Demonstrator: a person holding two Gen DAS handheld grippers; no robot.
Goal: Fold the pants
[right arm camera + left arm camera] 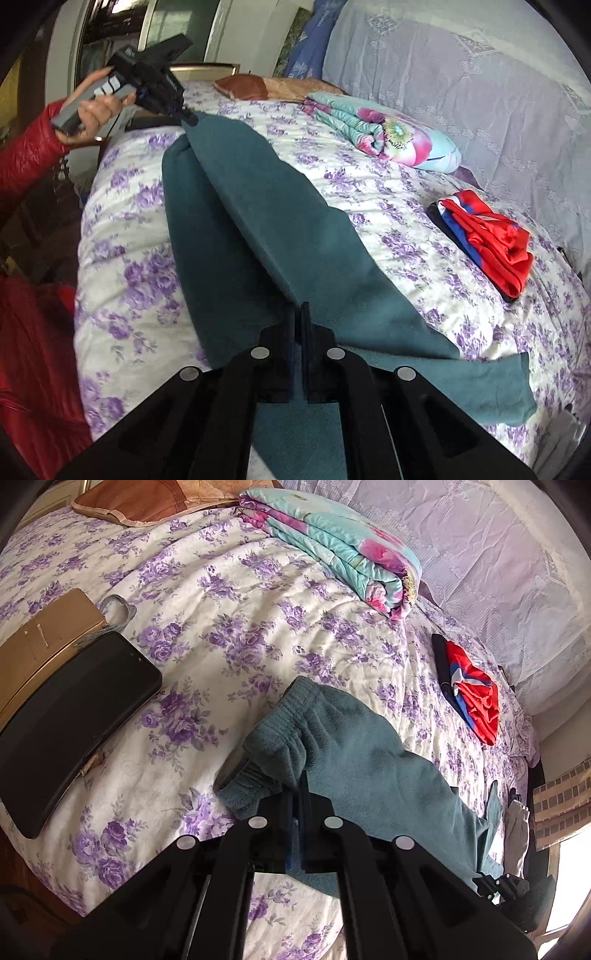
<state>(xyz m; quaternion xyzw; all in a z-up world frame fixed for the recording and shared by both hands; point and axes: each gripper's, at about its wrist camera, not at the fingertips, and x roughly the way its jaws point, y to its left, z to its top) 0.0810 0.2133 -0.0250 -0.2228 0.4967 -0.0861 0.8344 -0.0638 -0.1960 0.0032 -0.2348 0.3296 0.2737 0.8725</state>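
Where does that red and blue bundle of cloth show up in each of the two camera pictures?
Left wrist view: the red and blue cloth lies at the right, on the floral bedspread, beyond the teal pants.
Right wrist view: it lies at the right, past the pants.
Shared landmark: the folded turquoise floral quilt, further up the bed in both.

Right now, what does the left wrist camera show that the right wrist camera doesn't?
Only the left wrist view shows the waistband, a black phone and a tan box. Only the right wrist view shows the hand on the left gripper and the red sleeve. Both show the pants, quilt, red cloth and bedspread.
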